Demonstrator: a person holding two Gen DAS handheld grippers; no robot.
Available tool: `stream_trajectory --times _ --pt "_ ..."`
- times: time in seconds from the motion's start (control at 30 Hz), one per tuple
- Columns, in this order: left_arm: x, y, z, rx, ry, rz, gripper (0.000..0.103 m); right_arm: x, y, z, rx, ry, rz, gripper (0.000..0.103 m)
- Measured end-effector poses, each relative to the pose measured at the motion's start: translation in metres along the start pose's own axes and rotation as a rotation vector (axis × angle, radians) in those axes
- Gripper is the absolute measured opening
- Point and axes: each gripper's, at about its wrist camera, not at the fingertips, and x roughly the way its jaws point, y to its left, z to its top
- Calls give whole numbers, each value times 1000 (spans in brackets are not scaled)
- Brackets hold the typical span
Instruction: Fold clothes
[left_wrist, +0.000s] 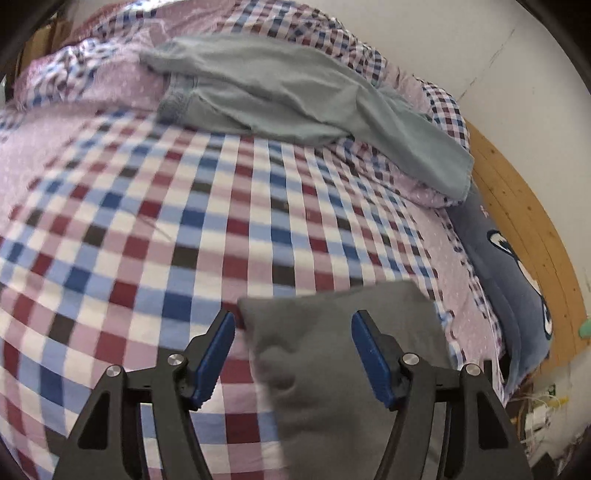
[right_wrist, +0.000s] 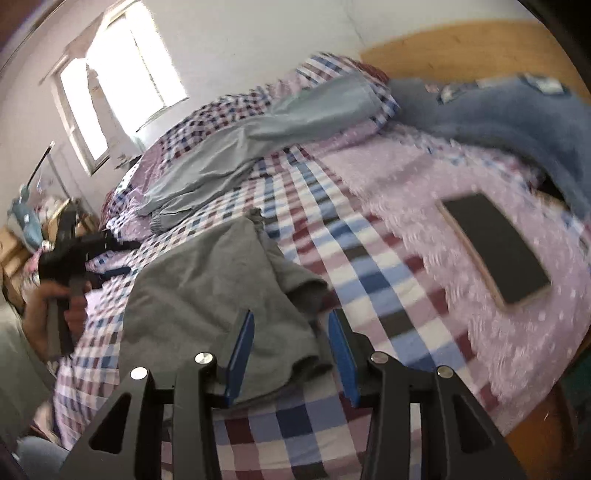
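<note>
Grey garment (right_wrist: 207, 288), apparently unlabelled, on bedsheet (right_wrist: 369, 258)

Folded grey garment (right_wrist: 207, 295) lies flat; pale blue-grey trousers (left_wrist: 295, 96) sprawl rumpled beyond.

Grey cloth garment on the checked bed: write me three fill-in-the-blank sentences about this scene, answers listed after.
1. The grey cloth garment lies on a bedspread with a ____ pattern.
2. The jaws of the right gripper stand ____ around the garment's edge.
3. The flat black rectangular phone lies on the ____ dotted fabric.

Missing words: checked; open; pink
</note>
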Motion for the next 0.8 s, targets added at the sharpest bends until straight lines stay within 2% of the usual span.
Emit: stream_trajectory --times 0.17,0.2,0.23,0.3,0.33,0.37,0.4,0.53,0.6,0.67,0.7,0.73,0.77,0.8 --pt "21 2 -6 -2 11 -55 58 12 6 -7 -57 45 -5 41" --pt "25 4 -7 -9 12 -69 54 13 8 -8 -77 46 -6 38" --pt "28 6 -7 -19 13 -78 46 15 10 -9 -95 48 -7 24" --pt "33 11 -5 -54 7 -94 35 21 11 -11 -119 67 -26 4" --pt "35 14 -4 -70 2 -106 18 24 12 -13 -130 78 -39 3" --pt "36 16 -3 -84 -4 -121 8 26 12 -14 -139 85 -51 2" --pt "38 17 -1 -91 -7 -134 3 24 11 -14 -143 83 -60 1" --pt "36 11 5 -71 -54 -150 1 20 7 -11 -161 81 -97 1" --pt "34 12 7 -92 -88 -137 1 20 8 -11 -167 96 -106 1" --pt "41 17 9 -123 -79 -109 2 23 9 -11 -174 120 -111 1" --pt "46 19 8 -125 -63 -90 4 24 10 -12 -175 135 -113 2" --pt "51 21 8 -127 -48 -70 11 25 9 -11 -173 150 -116 4" --pt "53 23 7 -128 -33 -71 17 24 9 -10 -170 156 -121 5" --pt "54 25 7 -129 -19 -88 27 22 8 -8 -166 159 -124 5"
